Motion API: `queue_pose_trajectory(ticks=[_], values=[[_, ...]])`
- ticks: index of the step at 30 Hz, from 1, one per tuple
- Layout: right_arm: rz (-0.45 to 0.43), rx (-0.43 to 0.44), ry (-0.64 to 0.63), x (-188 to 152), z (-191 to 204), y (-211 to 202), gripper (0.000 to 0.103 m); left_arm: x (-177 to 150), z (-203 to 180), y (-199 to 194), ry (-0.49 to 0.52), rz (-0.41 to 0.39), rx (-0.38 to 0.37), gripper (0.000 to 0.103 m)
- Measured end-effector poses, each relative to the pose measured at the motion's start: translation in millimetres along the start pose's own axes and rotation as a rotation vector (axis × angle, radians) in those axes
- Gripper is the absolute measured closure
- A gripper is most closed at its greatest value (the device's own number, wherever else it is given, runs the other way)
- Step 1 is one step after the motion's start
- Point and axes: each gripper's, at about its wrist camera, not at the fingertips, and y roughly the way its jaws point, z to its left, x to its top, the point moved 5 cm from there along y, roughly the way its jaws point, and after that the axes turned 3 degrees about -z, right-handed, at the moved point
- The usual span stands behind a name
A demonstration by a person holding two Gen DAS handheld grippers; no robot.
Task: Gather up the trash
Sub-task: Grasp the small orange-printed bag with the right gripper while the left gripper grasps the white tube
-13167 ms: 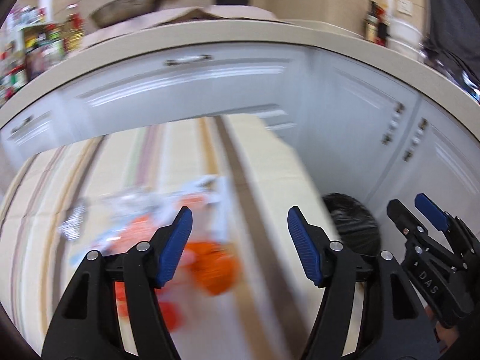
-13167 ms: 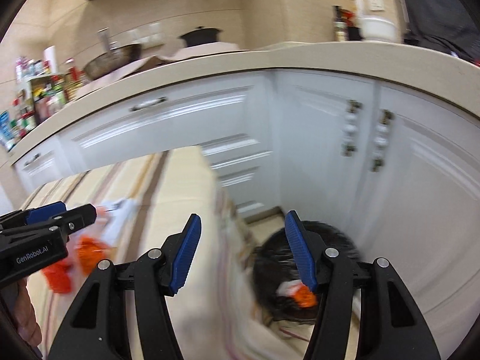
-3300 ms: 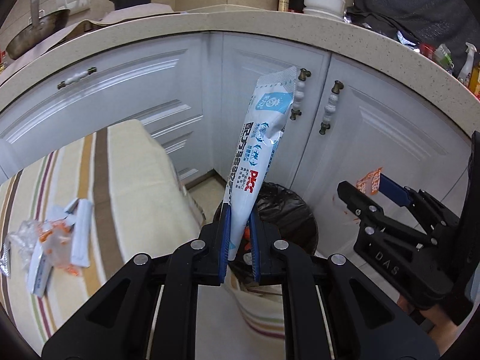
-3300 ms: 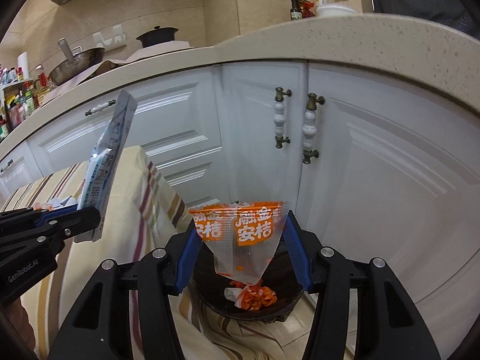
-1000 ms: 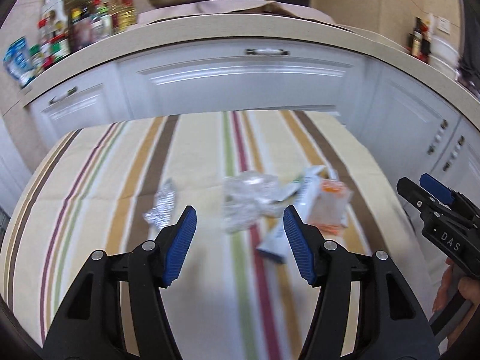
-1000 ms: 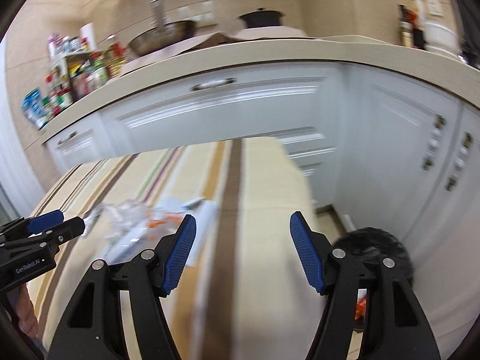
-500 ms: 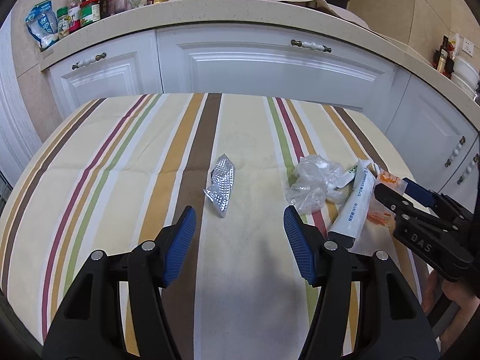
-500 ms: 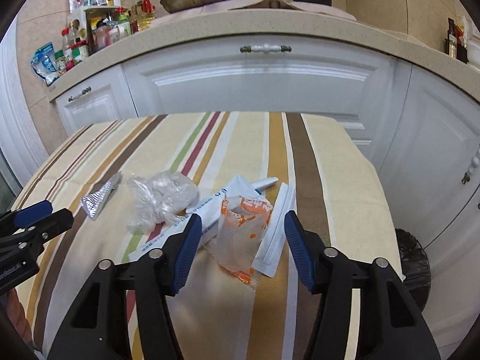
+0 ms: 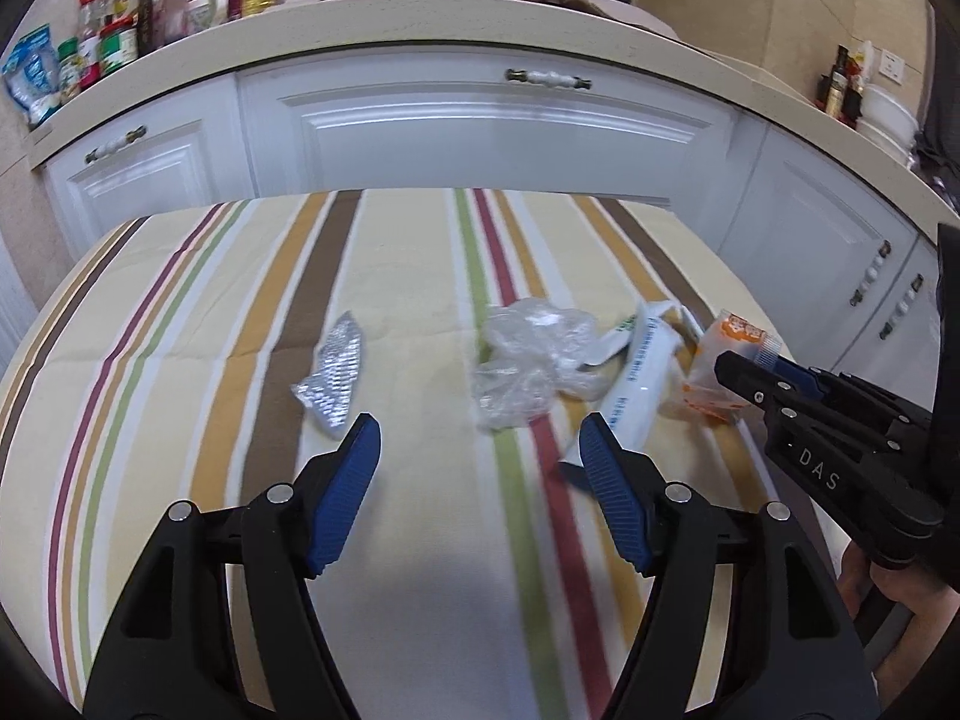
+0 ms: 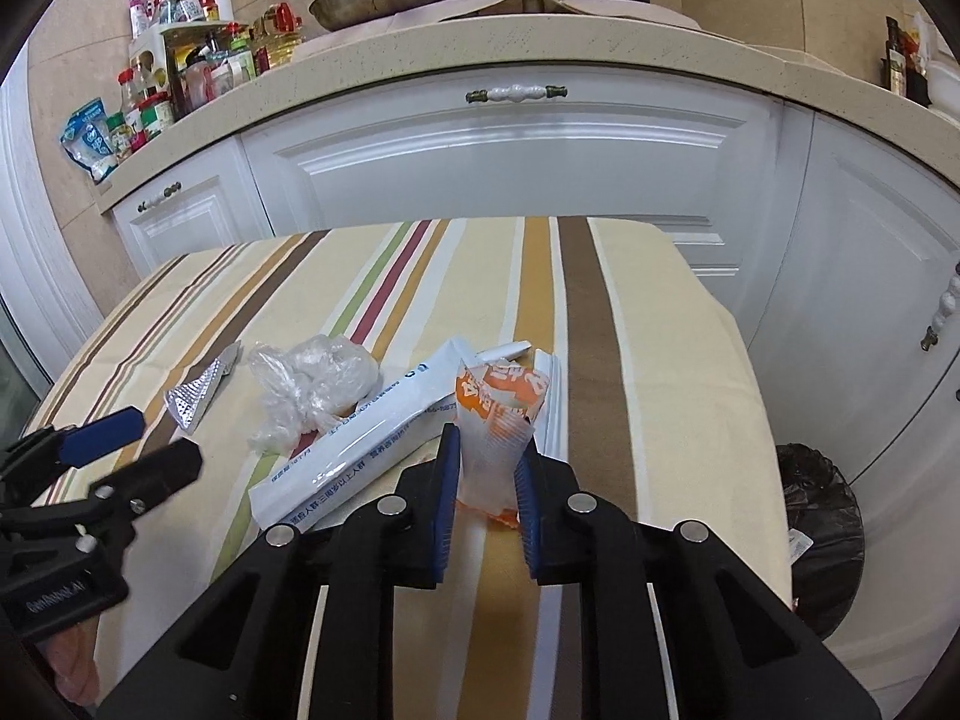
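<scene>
Since half a second ago the right gripper (image 10: 487, 465) has closed in on the orange-and-clear plastic snack bag (image 10: 497, 420), pinching it near the striped tablecloth's (image 10: 648, 360) right edge, above the black-lined trash bin (image 10: 822, 528). Spread wide, the left gripper (image 9: 480, 456) hovers over bare cloth. Four loose pieces lie there: one bag, one long white pouch (image 10: 360, 444), one crumpled clear wrap (image 9: 528, 366), one silver foil wrapper (image 9: 333, 378).
</scene>
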Motion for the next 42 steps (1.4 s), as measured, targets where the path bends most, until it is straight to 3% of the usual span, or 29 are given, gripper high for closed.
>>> queue_pose_trajectory(ticks=[6,15,21,25,28,35,42], values=[[-0.040,-0.006,0.023,1.5,-17.7,-21.8,0.084,-0.5,-32.9,11.0,0.063,0.005,-0.053,0.035],[-0.061,-0.036,0.067,-6.7,-51.4,-39.9,0.084,-5.8,-55.8,33.6,0.117,0.036,-0.036,0.036],[-0.033,0.011,0.086,-14.6,-64.2,-39.3,0.085,-10.0,-58.9,40.5,0.132,0.058,-0.022,0.052],[-0.045,0.023,0.088,-17.4,-64.4,-42.0,0.066,-13.1,-58.6,43.1,0.134,0.071,-0.020,0.072],[-0.047,0.022,0.089,-18.7,-64.3,-43.2,0.064,-14.1,-61.6,42.5,0.143,0.071,-0.031,0.082],[-0.028,0.030,0.082,-26.6,-57.2,-41.4,0.053,-16.2,-63.8,38.0,0.140,0.066,-0.046,0.091],[0.007,0.035,0.064,-34.6,-46.1,-33.5,0.053,-24.0,-62.6,27.8,0.130,0.070,-0.061,0.094]])
